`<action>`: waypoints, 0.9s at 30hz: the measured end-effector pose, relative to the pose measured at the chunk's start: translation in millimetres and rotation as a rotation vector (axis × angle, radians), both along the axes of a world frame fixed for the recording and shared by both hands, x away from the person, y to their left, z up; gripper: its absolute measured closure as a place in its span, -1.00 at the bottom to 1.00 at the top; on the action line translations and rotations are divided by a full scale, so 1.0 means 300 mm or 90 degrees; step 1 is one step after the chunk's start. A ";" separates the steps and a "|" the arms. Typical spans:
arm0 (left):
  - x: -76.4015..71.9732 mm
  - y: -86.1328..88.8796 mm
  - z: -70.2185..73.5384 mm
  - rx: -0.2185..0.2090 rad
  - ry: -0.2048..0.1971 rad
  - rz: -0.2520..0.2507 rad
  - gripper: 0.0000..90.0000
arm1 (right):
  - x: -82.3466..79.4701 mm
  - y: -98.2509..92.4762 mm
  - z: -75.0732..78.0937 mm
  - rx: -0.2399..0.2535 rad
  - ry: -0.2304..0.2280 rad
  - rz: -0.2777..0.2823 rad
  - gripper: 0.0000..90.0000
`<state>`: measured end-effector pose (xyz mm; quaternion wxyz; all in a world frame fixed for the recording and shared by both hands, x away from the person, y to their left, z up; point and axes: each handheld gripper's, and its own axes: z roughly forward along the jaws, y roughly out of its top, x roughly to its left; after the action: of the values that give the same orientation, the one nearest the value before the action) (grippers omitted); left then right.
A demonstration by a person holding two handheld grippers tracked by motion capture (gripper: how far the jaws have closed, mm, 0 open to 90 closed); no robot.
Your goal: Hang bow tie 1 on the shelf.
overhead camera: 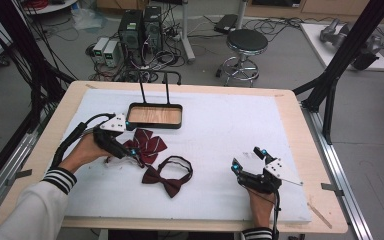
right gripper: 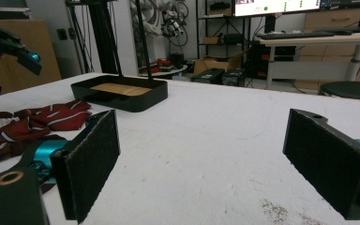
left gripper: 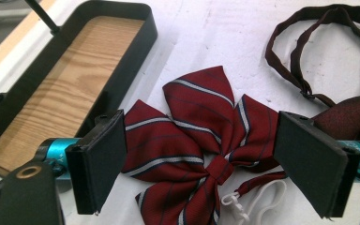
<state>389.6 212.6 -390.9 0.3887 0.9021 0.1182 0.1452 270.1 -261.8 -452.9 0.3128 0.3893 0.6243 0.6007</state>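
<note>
A striped red bow tie (overhead camera: 149,143) (left gripper: 192,131) lies on the white mat, just in front of a black tray (overhead camera: 156,125) (left gripper: 129,56) with a wooden floor. My left gripper (overhead camera: 134,154) (left gripper: 206,161) hovers low over this tie with its jaws wide apart, one on each side of the bow and neither pad pressing on it. A white elastic loop (left gripper: 258,201) sticks out from the tie's knot. A plain dark maroon bow tie (overhead camera: 167,177) (left gripper: 351,117) with a strap lies to its right. My right gripper (overhead camera: 247,159) (right gripper: 215,154) rests open on the mat at the right, with nothing between its pads.
Two thin black posts (overhead camera: 154,85) rise behind the tray. The white mat (overhead camera: 220,125) lies on a wooden table. A stool (overhead camera: 246,45), computers and cables stand on the floor beyond the table. Black frame legs stand at both sides.
</note>
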 end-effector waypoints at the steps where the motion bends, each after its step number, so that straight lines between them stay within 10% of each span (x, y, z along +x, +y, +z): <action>1: 0.002 -0.001 0.000 0.009 0.002 0.000 -0.58 | 0.000 0.000 0.000 0.000 0.000 0.000 -0.77; 12: 0.037 -0.020 -0.029 0.051 0.051 -0.014 -0.54 | -0.001 0.000 -0.001 0.001 -0.004 -0.001 -0.77; 15: 0.049 -0.040 -0.038 0.106 0.081 -0.032 -0.51 | -0.001 0.000 -0.001 0.000 -0.004 -0.002 -0.77; 27: 0.061 -0.072 -0.038 0.135 0.060 -0.049 -0.30 | -0.002 -0.001 -0.001 0.005 -0.002 -0.003 -0.77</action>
<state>407.8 191.0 -402.3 0.2904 0.9479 0.0860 0.0991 269.5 -262.2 -453.1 0.3134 0.3911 0.6204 0.6033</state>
